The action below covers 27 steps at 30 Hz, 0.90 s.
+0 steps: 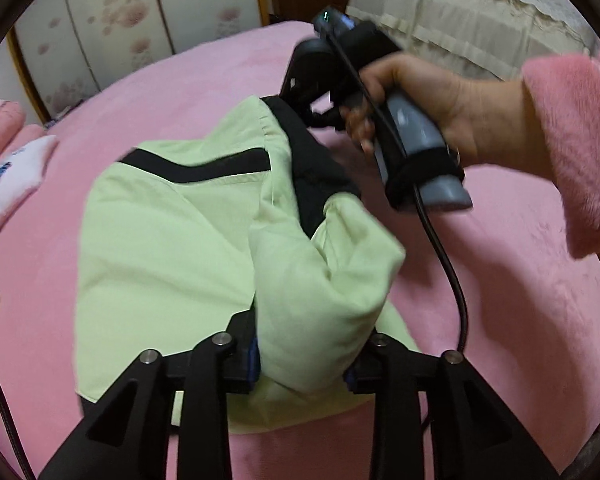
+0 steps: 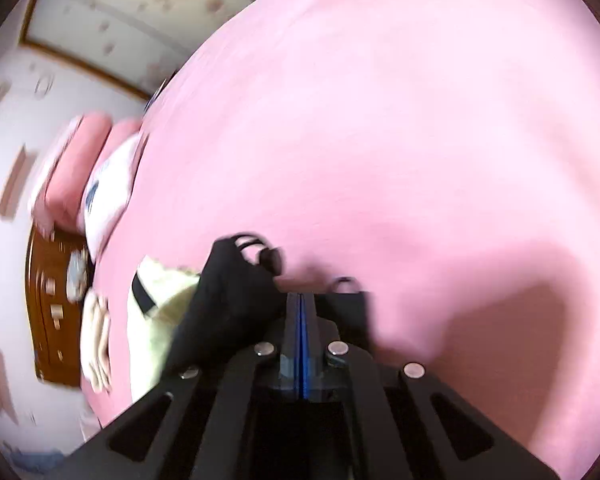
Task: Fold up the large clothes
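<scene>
A light green garment [image 1: 160, 232] with black trim lies partly folded on the pink bed [image 1: 500, 300]. My left gripper [image 1: 300, 360] stands wide, with a bunched green fold of the garment between its fingers. In the left wrist view the right gripper [image 1: 320, 112] is held by a hand at the garment's black far edge. In the blurred right wrist view my right gripper [image 2: 301, 304] is shut on the garment's black edge [image 2: 228, 304], and green cloth [image 2: 160, 312] hangs to the left.
A white pillow [image 1: 12, 176] and pink rolled bedding [image 1: 0, 128] lie at the bed's left. A beige lace-covered piece [image 1: 460, 32] stands behind the bed. A wooden cabinet [image 2: 56, 312] shows at the left. A black cable [image 1: 444, 248] hangs from the right gripper.
</scene>
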Each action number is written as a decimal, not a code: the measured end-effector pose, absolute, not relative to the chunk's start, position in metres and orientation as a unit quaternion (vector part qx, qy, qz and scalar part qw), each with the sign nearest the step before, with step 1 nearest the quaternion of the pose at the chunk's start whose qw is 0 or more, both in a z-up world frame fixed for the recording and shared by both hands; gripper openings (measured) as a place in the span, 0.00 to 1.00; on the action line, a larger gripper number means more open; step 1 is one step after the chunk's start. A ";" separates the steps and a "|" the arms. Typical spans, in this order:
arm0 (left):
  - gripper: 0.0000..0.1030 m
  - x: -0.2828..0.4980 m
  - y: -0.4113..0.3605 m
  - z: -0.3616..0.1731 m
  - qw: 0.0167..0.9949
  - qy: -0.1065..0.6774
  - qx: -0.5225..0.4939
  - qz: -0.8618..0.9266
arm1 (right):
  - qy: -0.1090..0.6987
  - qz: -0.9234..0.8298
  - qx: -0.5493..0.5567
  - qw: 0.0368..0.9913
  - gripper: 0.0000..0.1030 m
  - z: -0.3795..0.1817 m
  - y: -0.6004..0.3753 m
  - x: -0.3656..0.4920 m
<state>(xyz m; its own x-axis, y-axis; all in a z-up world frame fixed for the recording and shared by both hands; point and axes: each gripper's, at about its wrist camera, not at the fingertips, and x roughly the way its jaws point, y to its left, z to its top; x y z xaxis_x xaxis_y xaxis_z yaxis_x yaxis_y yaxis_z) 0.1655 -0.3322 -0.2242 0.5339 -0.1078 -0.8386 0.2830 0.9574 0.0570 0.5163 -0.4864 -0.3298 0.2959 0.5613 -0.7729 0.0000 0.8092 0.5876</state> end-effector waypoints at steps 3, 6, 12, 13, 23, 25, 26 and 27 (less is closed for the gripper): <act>0.34 0.162 -0.341 -0.235 0.859 0.485 0.094 -0.130 | 0.554 0.159 0.262 0.774 0.00 -0.328 -0.519 0.511; 0.41 0.155 -0.345 -0.240 0.845 0.504 0.092 -0.154 | 0.541 0.146 0.242 0.792 0.02 -0.303 -0.525 0.499; 0.70 0.138 -0.318 -0.205 0.824 0.532 0.070 -0.182 | 0.563 0.202 0.280 0.751 0.05 -0.293 -0.512 0.484; 0.70 0.136 -0.310 -0.196 0.827 0.526 0.076 -0.180 | 0.569 0.214 0.290 0.739 0.08 -0.292 -0.509 0.480; 0.77 0.135 -0.228 -0.172 0.846 0.524 0.092 -0.037 | 0.642 0.273 0.235 0.677 0.47 -0.301 -0.433 0.413; 0.77 0.141 -0.209 -0.174 0.846 0.529 0.067 -0.006 | 0.657 0.272 0.199 0.675 0.47 -0.309 -0.421 0.405; 0.77 0.147 -0.197 -0.175 0.846 0.531 0.049 0.006 | 0.660 0.273 0.176 0.677 0.45 -0.312 -0.413 0.401; 0.77 0.149 -0.195 -0.178 0.846 0.531 0.041 0.011 | 0.657 0.275 0.163 0.683 0.28 -0.313 -0.406 0.399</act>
